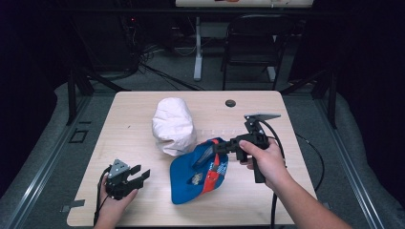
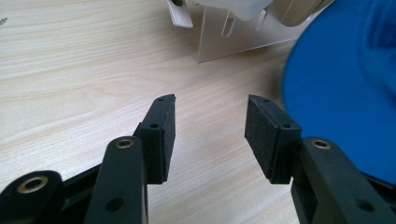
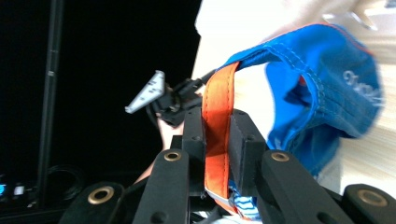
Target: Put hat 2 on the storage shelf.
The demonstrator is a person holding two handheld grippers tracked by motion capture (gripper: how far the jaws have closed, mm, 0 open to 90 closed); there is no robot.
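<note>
Your right claw (image 3: 217, 140) is clamped on the cap's orange strap (image 3: 218, 112), pads pressed flat on both faces of the band. The blue cap (image 1: 198, 171) hangs just past the jaws; in the high view its back edge is raised at the claw while the brim end lies on the worktop (image 1: 143, 119) toward you. Beyond the cap, touching or nearly touching its far side, stands the white form (image 1: 173, 125).

Your left claw (image 2: 210, 135) is open and holds nothing, low over bare worktop. The cap's blue edge sits just beside its right jaw, and a clear stand (image 2: 224, 37) lies ahead of it.

The step in hand looks like lifting the cap to seat it on the form. To do it well:
- Keep the grip firm. The strap is thin, and it could slide out as the cap's weight comes onto it.
- Raise until the brim is off the worktop before you carry across, so it doesn't drag.
- Bring the left claw in to catch the blue edge beside it and spread the opening.
- Approach the form from above.
</note>
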